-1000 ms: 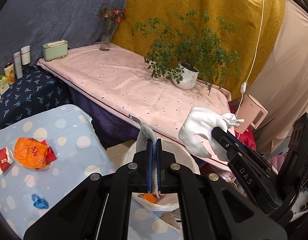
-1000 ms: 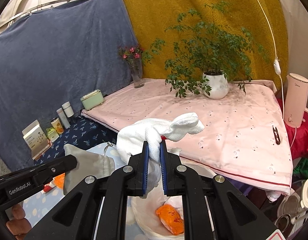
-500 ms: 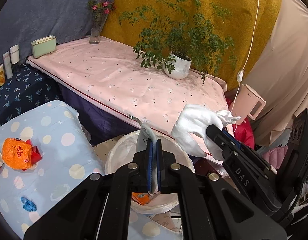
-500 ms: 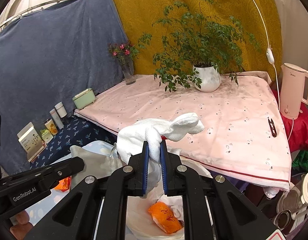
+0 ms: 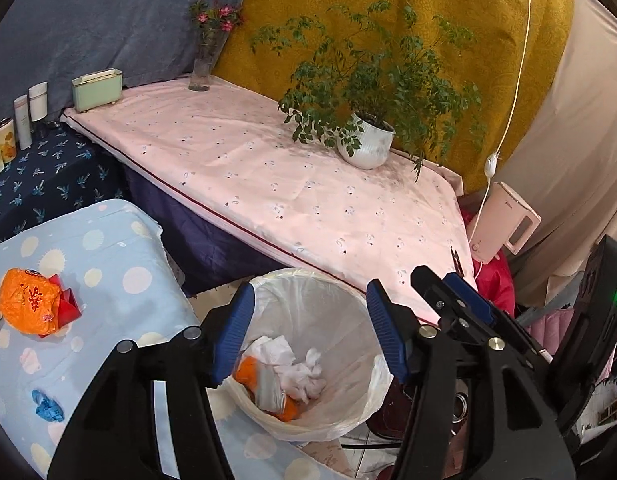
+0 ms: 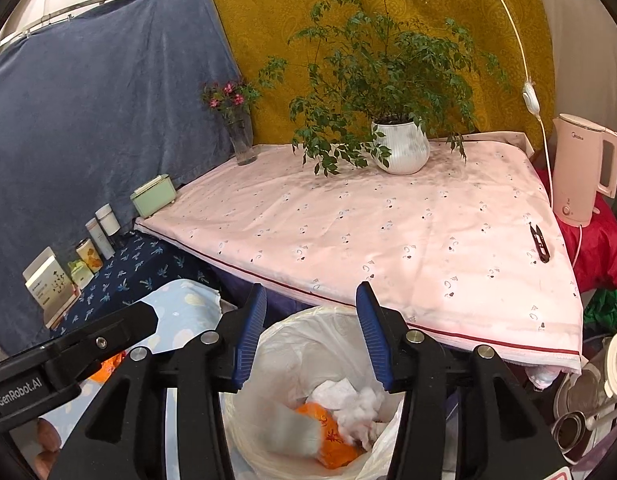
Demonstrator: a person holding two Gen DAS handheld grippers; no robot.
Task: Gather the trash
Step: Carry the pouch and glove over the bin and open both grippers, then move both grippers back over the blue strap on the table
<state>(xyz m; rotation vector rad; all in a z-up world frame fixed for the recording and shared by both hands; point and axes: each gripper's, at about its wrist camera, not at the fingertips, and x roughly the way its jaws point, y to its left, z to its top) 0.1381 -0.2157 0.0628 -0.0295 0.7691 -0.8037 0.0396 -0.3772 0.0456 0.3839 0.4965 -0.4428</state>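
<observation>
A bin lined with a white bag (image 5: 340,312) (image 6: 308,344) stands below both grippers. Inside it lie white crumpled tissue (image 5: 304,372) (image 6: 360,400), a grey wrapper (image 5: 268,388) (image 6: 292,428) and an orange wrapper (image 6: 332,440). My left gripper (image 5: 308,340) is open and empty above the bin. My right gripper (image 6: 310,336) is open and empty above it too; it also shows in the left wrist view (image 5: 452,292). On the blue dotted cloth (image 5: 108,264) lie an orange wrapper on red paper (image 5: 30,306) and a small blue scrap (image 5: 48,404).
A pink-covered table (image 5: 288,188) behind the bin holds a potted plant (image 5: 368,148), a flower vase (image 5: 200,68), a green box (image 5: 96,88) and black snips (image 6: 540,242). A pink kettle (image 6: 584,172) stands at right. Bottles and boxes (image 6: 80,252) line the dark blue cloth at left.
Both grippers have opened. The white tissue from the right gripper and the grey wrapper from the left gripper have dropped into the bin.
</observation>
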